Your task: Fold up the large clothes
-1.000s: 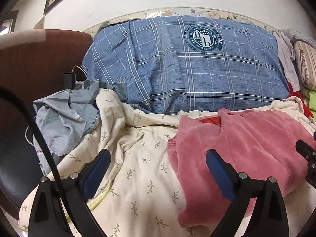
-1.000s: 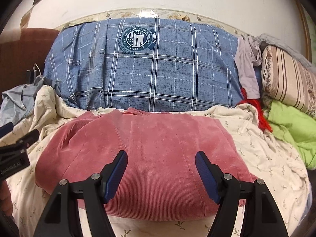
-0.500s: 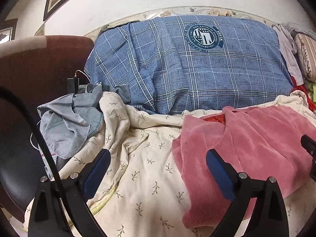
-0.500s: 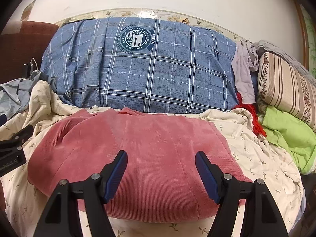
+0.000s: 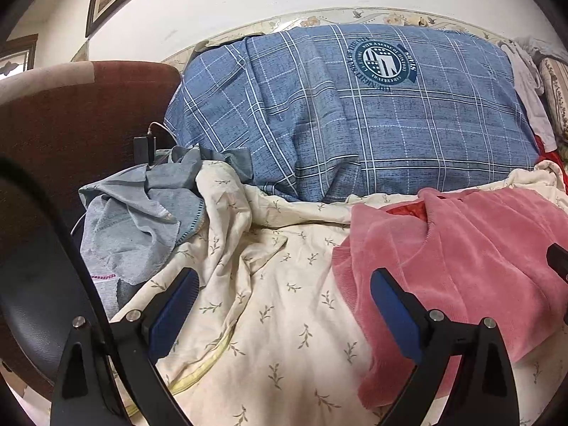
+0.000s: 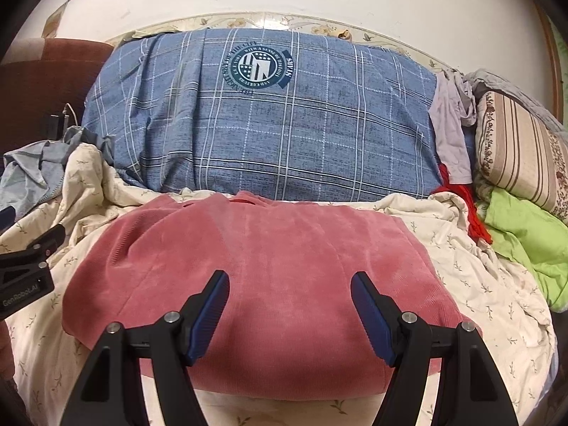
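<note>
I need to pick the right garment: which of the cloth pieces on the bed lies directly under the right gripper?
The pink ribbed corduroy-like garment. It lies flat beneath the open right gripper; the crumpled grey-blue cloth and bright green cloth lie off at the sides.

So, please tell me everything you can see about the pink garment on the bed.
The pink garment looks like soft ribbed fabric, corduroy or velour. It lies folded into a compact, roughly rectangular bundle, flat on the cream leaf-print sheet, just in front of the big blue plaid bedding. A red inner layer shows at its far edge, near what may be the collar. The right gripper is open over its near part, gripping nothing; the left gripper, also open, is at its left edge.
</note>
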`<action>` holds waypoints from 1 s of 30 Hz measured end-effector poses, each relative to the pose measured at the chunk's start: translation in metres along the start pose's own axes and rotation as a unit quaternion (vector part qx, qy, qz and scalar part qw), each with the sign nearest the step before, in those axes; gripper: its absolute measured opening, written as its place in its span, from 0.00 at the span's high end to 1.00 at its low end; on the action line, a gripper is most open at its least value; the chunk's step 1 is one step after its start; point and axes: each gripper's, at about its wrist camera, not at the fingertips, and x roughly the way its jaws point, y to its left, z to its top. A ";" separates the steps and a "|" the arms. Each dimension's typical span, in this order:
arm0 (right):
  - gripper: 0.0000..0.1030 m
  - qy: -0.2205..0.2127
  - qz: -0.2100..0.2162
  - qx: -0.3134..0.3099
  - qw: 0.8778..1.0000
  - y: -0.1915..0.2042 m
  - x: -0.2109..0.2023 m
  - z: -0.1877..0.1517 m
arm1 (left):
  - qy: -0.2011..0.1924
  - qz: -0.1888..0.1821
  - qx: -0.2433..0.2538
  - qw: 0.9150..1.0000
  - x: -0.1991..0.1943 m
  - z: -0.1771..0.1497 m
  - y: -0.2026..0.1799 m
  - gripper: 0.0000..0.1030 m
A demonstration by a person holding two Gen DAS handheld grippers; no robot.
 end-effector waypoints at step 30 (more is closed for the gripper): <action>0.28 -0.014 0.028 -0.007 0.999 0.044 -0.011 0.006 | 0.000 0.006 -0.010 1.000 0.005 -0.006 0.035 0.06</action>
